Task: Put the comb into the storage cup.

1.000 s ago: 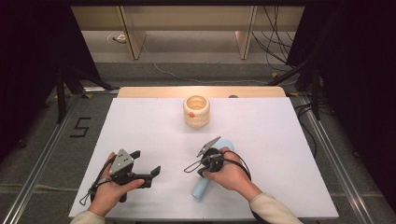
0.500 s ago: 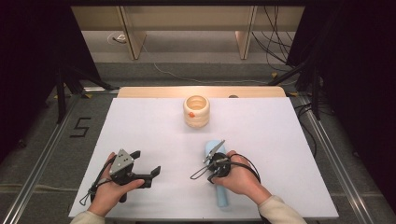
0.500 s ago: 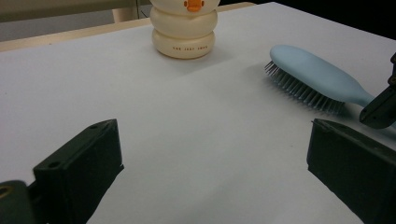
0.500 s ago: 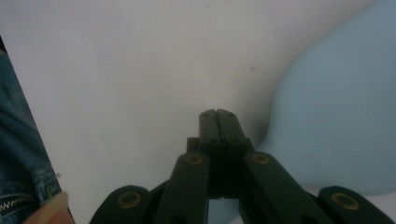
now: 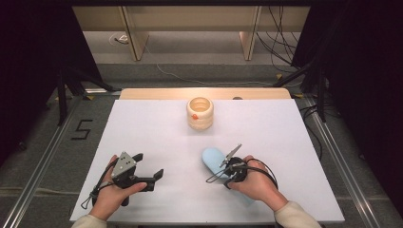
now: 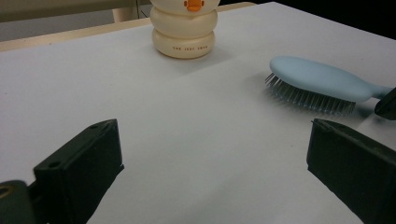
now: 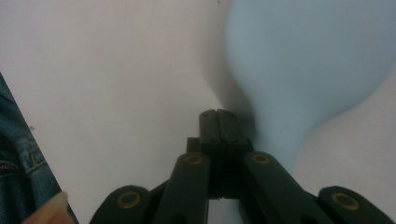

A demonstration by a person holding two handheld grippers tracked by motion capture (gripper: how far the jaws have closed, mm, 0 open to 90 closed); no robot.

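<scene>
A light-blue hairbrush (image 5: 213,159) lies bristles down on the white table (image 5: 157,128), its head up-left of my right hand and its handle running under that hand. My right gripper (image 5: 229,176) points down at the brush's neck. Its jaws (image 7: 218,115) are pressed together with nothing between them, just beside the narrow neck of the brush (image 7: 308,60). My left gripper (image 5: 148,165) rests at the front left, open and empty (image 6: 212,140). In the left gripper view the brush (image 6: 317,79) lies ahead to the right.
A cream ringed holder with an orange duck bill (image 5: 199,112) stands at the back middle of the table, also ahead of the left gripper (image 6: 184,28). A wooden strip (image 5: 157,93) borders the far edge. Cables and stand legs lie on the floor beyond.
My right hand has slid to the right with its gripper shut. The brush now shows its head up-left of the hand instead of poking out below it. The left gripper has kept still.
</scene>
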